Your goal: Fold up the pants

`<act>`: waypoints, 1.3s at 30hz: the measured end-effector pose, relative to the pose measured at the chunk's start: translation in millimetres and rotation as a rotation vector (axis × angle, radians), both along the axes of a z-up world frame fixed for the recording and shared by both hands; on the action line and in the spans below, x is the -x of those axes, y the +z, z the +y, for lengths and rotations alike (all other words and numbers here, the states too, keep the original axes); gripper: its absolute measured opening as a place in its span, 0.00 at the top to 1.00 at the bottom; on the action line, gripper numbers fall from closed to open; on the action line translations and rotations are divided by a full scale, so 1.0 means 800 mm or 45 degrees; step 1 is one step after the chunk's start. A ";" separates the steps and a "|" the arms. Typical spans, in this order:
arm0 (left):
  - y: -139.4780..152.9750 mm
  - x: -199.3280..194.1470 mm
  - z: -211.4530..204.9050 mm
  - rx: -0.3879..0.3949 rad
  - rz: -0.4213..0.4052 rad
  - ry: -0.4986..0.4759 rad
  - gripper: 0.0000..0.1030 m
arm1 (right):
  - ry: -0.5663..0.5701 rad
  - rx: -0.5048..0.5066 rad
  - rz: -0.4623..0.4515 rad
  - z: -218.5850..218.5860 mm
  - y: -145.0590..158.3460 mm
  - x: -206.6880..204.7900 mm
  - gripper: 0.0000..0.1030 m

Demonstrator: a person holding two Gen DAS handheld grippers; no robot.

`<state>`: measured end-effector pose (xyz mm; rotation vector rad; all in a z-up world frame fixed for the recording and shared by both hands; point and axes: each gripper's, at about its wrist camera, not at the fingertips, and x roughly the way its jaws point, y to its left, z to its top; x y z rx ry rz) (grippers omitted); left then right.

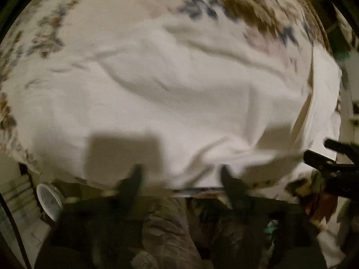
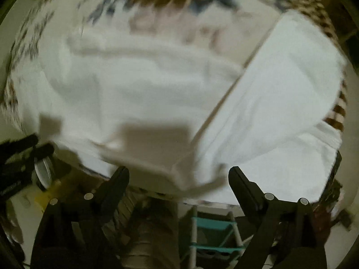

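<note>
white pants (image 1: 179, 94) lie spread over a table covered by a patterned cloth (image 1: 242, 15), just beyond the tips of both grippers. the left gripper (image 1: 181, 172) has its fingers spread wide, and the near hem of the pants sits between and just ahead of them, not pinched. the right gripper (image 2: 178, 174) is also spread, with a rumpled fold of the hem bulging into the gap between its fingers; nothing is clamped. both seem to hover at the near edge so they can take the hem and carry it over for a fold, though that is a guess. both pictures are blurred.

the right view shows a flat, already folded white piece (image 2: 280, 103) ahead of the right finger. the left view shows a white cup (image 1: 48, 199) below the table edge, outside the left finger, and the other gripper at far right.
</note>
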<state>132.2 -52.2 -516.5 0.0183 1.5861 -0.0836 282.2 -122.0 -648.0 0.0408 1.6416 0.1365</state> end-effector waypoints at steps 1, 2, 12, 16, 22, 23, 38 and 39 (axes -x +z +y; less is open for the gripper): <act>0.009 -0.002 0.003 -0.020 -0.032 0.016 0.22 | -0.063 -0.005 -0.015 -0.014 0.012 -0.004 0.11; 0.015 -0.007 0.005 -0.043 -0.066 0.023 0.21 | -0.111 -0.009 -0.030 -0.024 0.019 -0.008 0.11; 0.030 -0.081 -0.039 -0.184 -0.228 -0.031 0.19 | -0.490 0.189 -0.196 -0.123 0.007 -0.144 0.11; 0.009 -0.103 -0.061 -0.223 -0.222 -0.072 0.19 | -0.564 0.248 -0.118 -0.146 -0.032 -0.181 0.13; -0.003 -0.104 -0.088 -0.196 -0.181 -0.124 0.19 | -0.778 0.233 -0.148 -0.215 -0.013 -0.093 0.96; -0.004 -0.100 -0.093 -0.186 -0.173 -0.139 0.19 | -0.829 0.235 -0.166 -0.231 -0.001 -0.065 0.96; -0.025 -0.058 -0.160 -0.096 -0.051 -0.284 0.19 | -1.700 -0.290 -0.101 -0.406 -0.067 0.230 0.38; -0.028 -0.059 -0.159 -0.098 -0.044 -0.283 0.19 | -1.734 -0.315 -0.113 -0.405 -0.073 0.225 0.38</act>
